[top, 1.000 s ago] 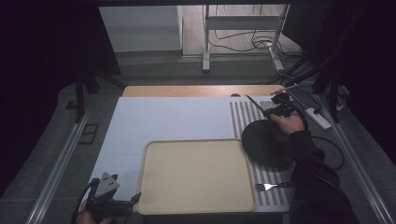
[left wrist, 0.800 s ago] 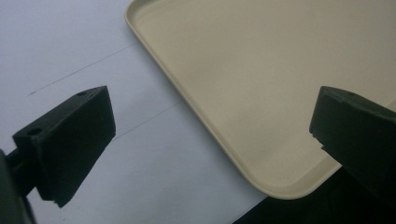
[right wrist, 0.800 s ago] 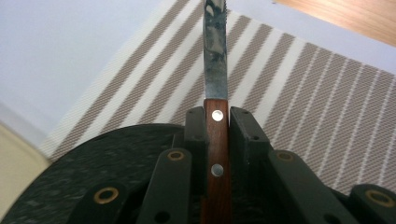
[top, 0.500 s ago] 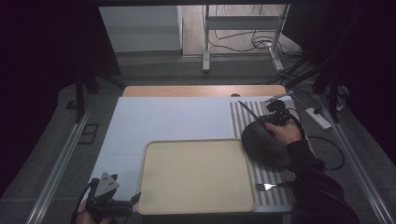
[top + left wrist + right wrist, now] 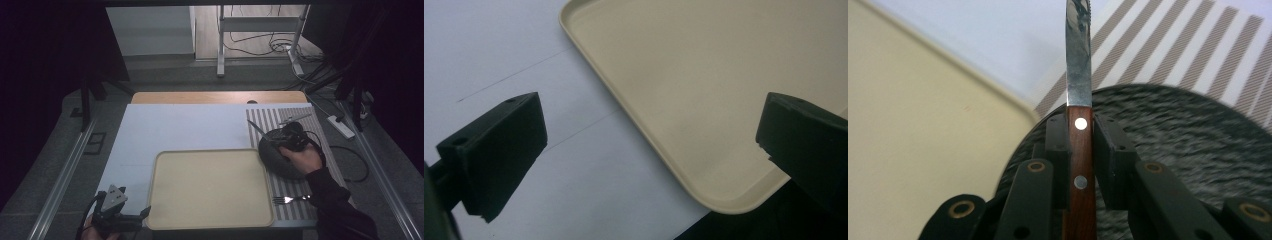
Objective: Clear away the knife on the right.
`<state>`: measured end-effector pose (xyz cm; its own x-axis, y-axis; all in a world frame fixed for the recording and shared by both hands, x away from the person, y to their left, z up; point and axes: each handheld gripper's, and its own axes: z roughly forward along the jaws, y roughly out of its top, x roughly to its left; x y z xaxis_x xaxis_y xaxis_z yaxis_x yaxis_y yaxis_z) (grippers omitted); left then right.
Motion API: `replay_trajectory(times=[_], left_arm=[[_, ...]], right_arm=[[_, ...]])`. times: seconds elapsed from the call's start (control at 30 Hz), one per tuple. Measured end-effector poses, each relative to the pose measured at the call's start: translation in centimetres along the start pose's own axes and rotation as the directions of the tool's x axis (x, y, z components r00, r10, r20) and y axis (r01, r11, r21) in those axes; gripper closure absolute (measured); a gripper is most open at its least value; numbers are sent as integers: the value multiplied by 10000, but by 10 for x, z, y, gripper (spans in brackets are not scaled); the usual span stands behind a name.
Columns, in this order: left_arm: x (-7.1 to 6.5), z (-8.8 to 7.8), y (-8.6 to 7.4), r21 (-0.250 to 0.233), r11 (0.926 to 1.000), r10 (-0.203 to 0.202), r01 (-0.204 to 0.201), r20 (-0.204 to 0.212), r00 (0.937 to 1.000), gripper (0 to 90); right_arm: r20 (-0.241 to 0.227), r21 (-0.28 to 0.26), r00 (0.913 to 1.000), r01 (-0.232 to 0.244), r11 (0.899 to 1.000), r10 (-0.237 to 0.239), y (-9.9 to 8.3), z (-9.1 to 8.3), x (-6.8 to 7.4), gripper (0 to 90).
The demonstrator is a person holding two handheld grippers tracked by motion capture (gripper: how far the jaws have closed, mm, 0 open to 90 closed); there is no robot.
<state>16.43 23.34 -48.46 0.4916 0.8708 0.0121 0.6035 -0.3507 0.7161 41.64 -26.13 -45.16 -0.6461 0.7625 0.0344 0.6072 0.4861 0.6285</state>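
Now carrying a wooden-handled steel knife (image 5: 1079, 100), clenched in the right gripper (image 5: 1080, 131), over the dark round plate (image 5: 280, 156); next, setting it down gently near the beige tray's (image 5: 210, 187) right edge.

Left gripper (image 5: 649, 150) released, idle.

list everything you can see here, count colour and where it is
knife: 1, steel blade with brown wooden handle, clamped in the right claw above the dark plate
plate: 1, dark grey, on the striped mat right of the tray
tray: 1, beige, near middle of the table, bare inside
fork: 1, silver, on the striped mat by the tray's near right corner
striped mat: 1, grey and white, right side of the table
table cover: 1, pale white-blue, over a wooden table
power strip: 1, white, on the floor at right
left claw: 1, black, jaws wide apart over the tray's near left corner
right claw: 1, black, shut on the knife handle
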Motion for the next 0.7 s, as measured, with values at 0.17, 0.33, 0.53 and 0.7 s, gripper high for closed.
replay_trajectory(times=[0.17,0.33,0.53,0.7], left_arm=[[0,0,0,14,10000,37,-37,-10,10000,0],[0,0,0,16,10000,41,-41,-13,10000,0],[-1,0,0,30,10000,84,-84,-19,10000,0],[-1,0,0,43,9999,110,-110,-32,9999,0]], right_arm=[[-100,13,9999,129,9999,-129,-7,-4,15,777],[-257,-82,9992,289,9995,-291,-15,-10,34,777],[-565,53,9969,557,9984,-553,-26,-12,58,777],[-746,110,9937,847,9963,-836,-33,-14,77,777]])
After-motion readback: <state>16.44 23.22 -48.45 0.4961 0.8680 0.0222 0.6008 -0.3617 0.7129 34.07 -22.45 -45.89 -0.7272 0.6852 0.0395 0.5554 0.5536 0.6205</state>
